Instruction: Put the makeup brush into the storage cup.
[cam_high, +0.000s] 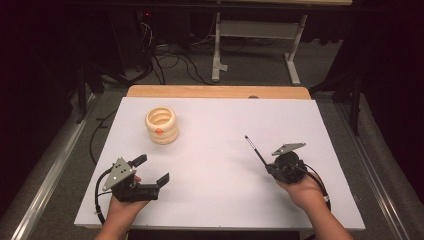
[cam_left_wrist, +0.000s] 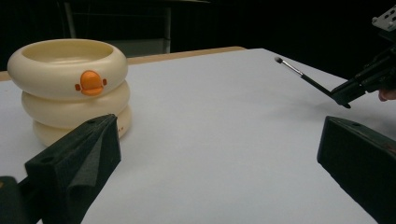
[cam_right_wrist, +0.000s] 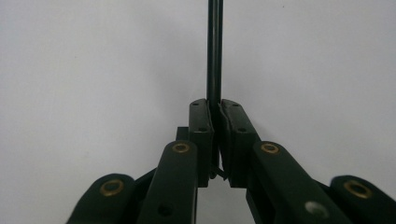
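Note:
A cream holder of stacked rings with an orange duck bill on its side stands at the back left of the white sheet. My left gripper rests at the front left, open with nothing between its fingers, and points toward the holder. In its own view the left gripper has both pads far apart. At the front right, my right gripper is shut on the handle of a thin black brush. The brush slants up and away, tip in the air. Its handle runs straight out of the right gripper.
The white sheet covers a wooden table whose far edge shows behind it. Beyond stand a white desk frame and loose cables on the floor. A metal rail runs along the left of the table.

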